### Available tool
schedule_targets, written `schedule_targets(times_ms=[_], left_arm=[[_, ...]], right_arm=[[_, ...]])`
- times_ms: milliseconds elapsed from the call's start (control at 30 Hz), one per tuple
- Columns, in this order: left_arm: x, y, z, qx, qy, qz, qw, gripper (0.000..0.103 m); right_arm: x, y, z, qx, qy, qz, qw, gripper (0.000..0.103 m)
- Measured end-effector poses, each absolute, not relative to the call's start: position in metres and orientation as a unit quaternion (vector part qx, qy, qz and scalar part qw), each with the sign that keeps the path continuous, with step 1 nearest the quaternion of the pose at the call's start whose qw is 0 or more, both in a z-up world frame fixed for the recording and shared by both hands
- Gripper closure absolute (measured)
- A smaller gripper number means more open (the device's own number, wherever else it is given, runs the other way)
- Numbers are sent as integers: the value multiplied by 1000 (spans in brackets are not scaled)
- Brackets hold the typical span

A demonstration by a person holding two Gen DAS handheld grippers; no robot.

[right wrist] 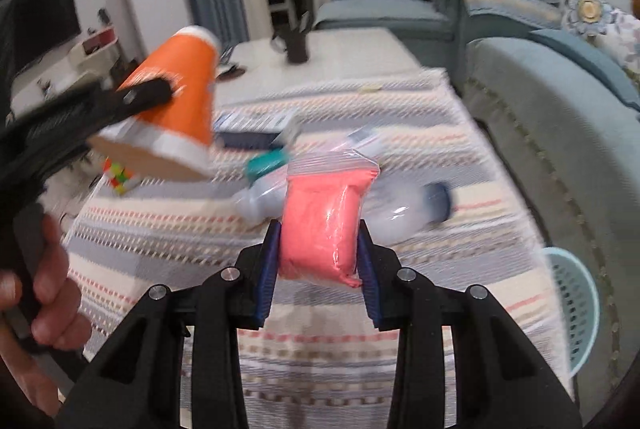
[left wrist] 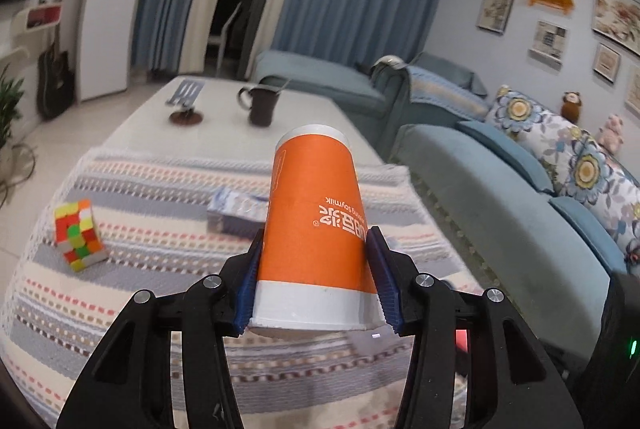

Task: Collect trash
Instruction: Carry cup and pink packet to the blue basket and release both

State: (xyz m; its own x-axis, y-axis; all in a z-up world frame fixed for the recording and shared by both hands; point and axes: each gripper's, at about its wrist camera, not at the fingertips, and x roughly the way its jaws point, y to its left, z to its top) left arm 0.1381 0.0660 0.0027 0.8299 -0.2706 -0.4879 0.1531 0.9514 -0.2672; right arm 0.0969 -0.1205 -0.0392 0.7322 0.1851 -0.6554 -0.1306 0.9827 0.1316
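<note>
**A:** Your left hand-held gripper (left wrist: pixel 316 269) is clamped on the orange paper cup with white bands (left wrist: pixel 312 229), which it holds upside down above the worktop. Your right hand-held gripper (right wrist: pixel 320 269) is squeezing the clear zip bag of pink putty (right wrist: pixel 326 225), also lifted clear.

**B:** And where should both go?

**A:** Probably the pale blue plastic mesh basket (right wrist: pixel 576 309), low at your right beside the teal sofa (right wrist: pixel 560 117). Carry each piece over its rim before letting go, and keep the grip gentle, since the cup crushes easily.

**B:** What about the surface?

**A:** The striped woven cloth (left wrist: pixel 160 289) carries a multicoloured puzzle cube (left wrist: pixel 78 235) and a white bottle (right wrist: pixel 400 205); a dark mug (left wrist: pixel 262 105) stands beyond.
</note>
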Motion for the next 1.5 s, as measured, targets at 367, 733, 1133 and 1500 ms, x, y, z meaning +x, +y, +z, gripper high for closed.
schedule_targets(times_ms=[367,733,1133,1500], left_arm=[[106,-35,23,-58,251,-199,945,56],[92,-164,10,-10,270,-291,918,55],[106,-267,-49,18,349,-374,859,55],[132,-301,-91,-10,405,-386,829,39]], right_arm=[[70,-229,8,52,306,-14,950,70],[42,-347,-9,86,314,-114,939,70],[40,-438,-97,163,388,-182,889,70],[49,-475,-155,228,441,-212,842,63]])
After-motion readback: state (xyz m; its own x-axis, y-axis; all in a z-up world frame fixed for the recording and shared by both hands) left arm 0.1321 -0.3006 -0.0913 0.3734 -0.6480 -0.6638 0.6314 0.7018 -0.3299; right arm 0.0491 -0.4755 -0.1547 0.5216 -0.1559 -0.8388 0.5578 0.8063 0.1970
